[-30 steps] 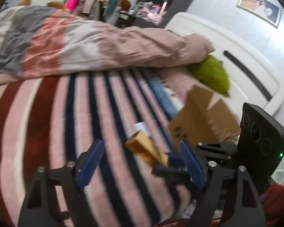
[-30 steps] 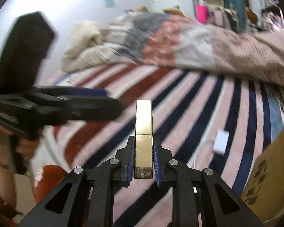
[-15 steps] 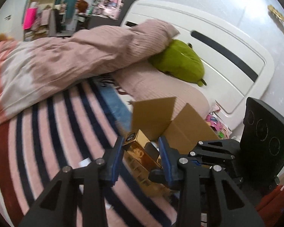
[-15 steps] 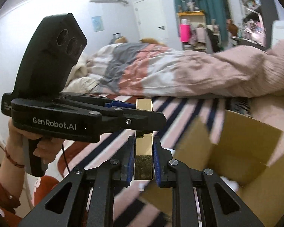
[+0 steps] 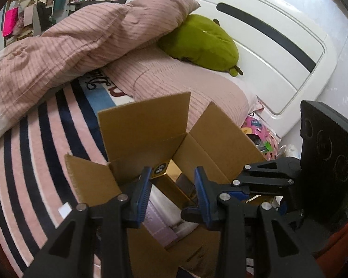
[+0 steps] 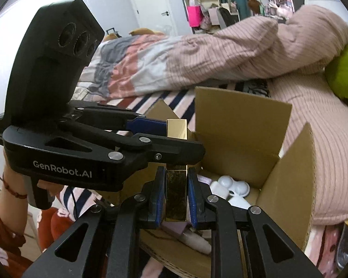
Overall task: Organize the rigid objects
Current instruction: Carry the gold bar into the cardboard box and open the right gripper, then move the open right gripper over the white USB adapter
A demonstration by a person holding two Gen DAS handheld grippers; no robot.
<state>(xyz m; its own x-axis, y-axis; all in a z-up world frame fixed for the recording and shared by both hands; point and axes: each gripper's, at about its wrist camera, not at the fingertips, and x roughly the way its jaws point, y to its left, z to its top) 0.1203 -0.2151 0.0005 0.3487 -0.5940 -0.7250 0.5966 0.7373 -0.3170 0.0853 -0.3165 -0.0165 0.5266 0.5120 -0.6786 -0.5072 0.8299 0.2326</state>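
Note:
A shiny gold rectangular box (image 6: 176, 192) sits upright between the blue pads of my right gripper (image 6: 175, 173), which is shut on its near end. My left gripper (image 6: 181, 139) comes in from the left and clamps the far end of the same box. In the left wrist view the gold box (image 5: 169, 183) lies slantwise between the pads of the left gripper (image 5: 172, 173), its black-labelled end uppermost. Both grippers hold it over an open cardboard box (image 6: 239, 127) with raised flaps (image 5: 146, 125). White moulded pieces (image 6: 229, 185) and a lilac packet (image 5: 157, 222) lie inside.
The cardboard box rests on a bed with a pink, navy and red striped blanket (image 5: 34, 162). Behind it are a pink ribbed duvet (image 5: 81, 46), a green plush cushion (image 5: 201, 41) and a white headboard (image 5: 266, 34). A person's hand (image 6: 41, 185) grips the left gripper's handle.
Both grippers have swung with the gold box from above the striped blanket to above the open cardboard box. The left gripper's jaws, wide apart before, have closed onto the box's far end.

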